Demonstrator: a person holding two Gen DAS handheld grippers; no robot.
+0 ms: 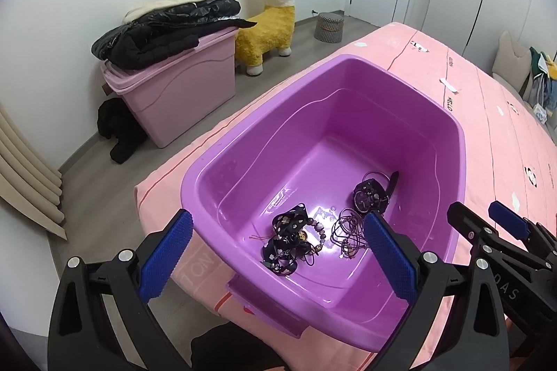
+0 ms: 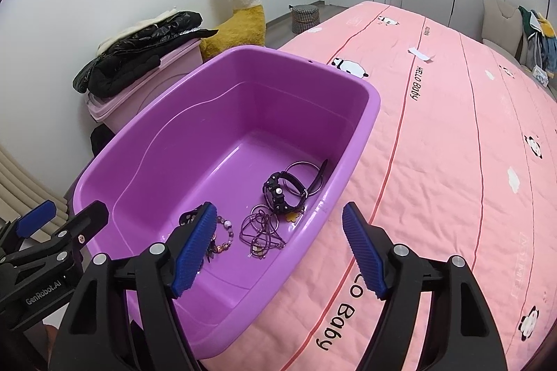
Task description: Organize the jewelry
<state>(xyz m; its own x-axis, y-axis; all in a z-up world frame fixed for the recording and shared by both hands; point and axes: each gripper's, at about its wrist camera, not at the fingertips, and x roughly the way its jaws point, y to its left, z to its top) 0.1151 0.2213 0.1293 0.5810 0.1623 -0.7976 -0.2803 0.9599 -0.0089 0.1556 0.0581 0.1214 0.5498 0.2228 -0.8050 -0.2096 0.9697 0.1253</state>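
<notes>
In the left wrist view, the left gripper (image 1: 276, 254) fills the lower frame with its blue-padded black jaws spread wide and nothing between the pads. One pad sits at lower left outside the glossy purple plastic tub (image 1: 264, 141); the other hangs over the tub's floor at lower centre. Between them, on the tub floor, lies a black polka-dot fabric band tangled with a beaded bracelet (image 1: 290, 240). Just right of it is a bundle of thin dark cord loops (image 1: 348, 231), partly behind the right pad. Above that, toward centre right, lies a chunky black wristwatch (image 1: 369, 195). The tub rests on a pink quilted bedspread (image 1: 487, 127).

In the right wrist view, the right gripper (image 2: 278, 254) is likewise released and empty. It straddles the tub's near right wall, the left pad over the beaded bracelet and the right pad over the bedspread. The cords and watch lie just above the gap.
</notes>
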